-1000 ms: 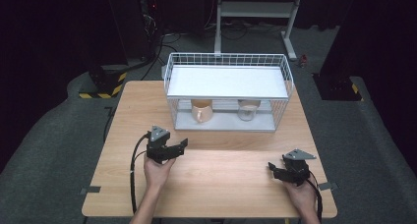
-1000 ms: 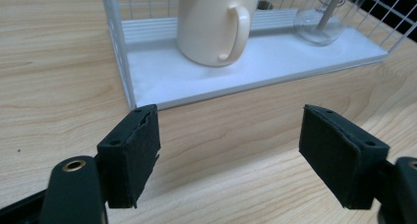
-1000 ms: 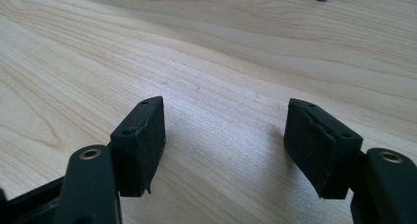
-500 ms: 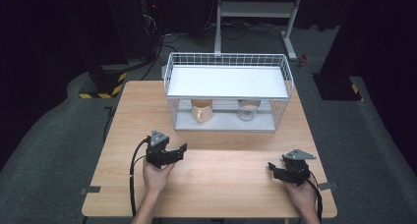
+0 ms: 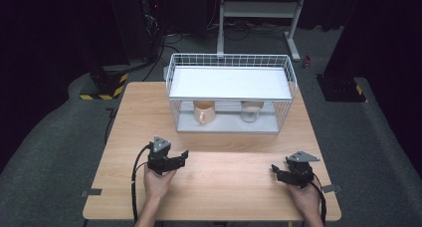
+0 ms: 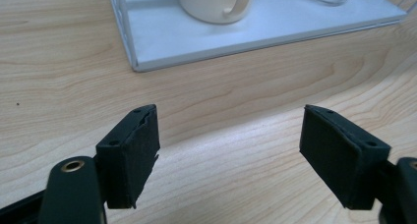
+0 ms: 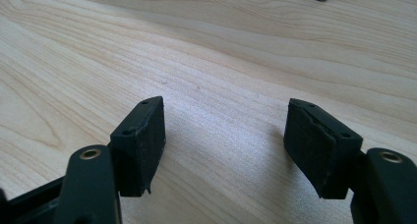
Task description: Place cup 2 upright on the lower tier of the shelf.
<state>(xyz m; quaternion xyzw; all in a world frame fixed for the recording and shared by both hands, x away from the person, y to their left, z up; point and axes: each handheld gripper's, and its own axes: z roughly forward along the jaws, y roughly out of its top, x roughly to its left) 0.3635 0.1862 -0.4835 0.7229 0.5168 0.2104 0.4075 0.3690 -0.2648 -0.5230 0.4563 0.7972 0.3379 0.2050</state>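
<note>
A white wire rack [image 5: 231, 62] with a flat top shelf stands at the back of the wooden table [image 5: 219, 182]. On its lower shelf sit a cream mug [image 5: 204, 112] and a clear glass cup [image 5: 250, 112]. My left gripper [image 5: 183, 158] is held above the front left of the table, open and empty, pointing right and slightly toward the rack. Its own view shows the cream mug [image 6: 216, 3] and the rack's base [image 6: 162, 42] ahead of the left gripper [image 6: 228, 153]. My right gripper [image 5: 275, 171] rests near the front right edge, open with nothing between its jaws, and the right gripper [image 7: 223, 145] faces bare wood.
The rack's wire sides enclose the lower shelf; its front faces me. A black cable [image 5: 135, 182] trails from the left gripper over the front edge. Tape tabs [image 5: 91, 192] mark the table's front corners. Dark floor and stands surround the table.
My left hand has drifted slightly toward the front of the table. The right hand has kept still, and both sets of jaws stand as before.
</note>
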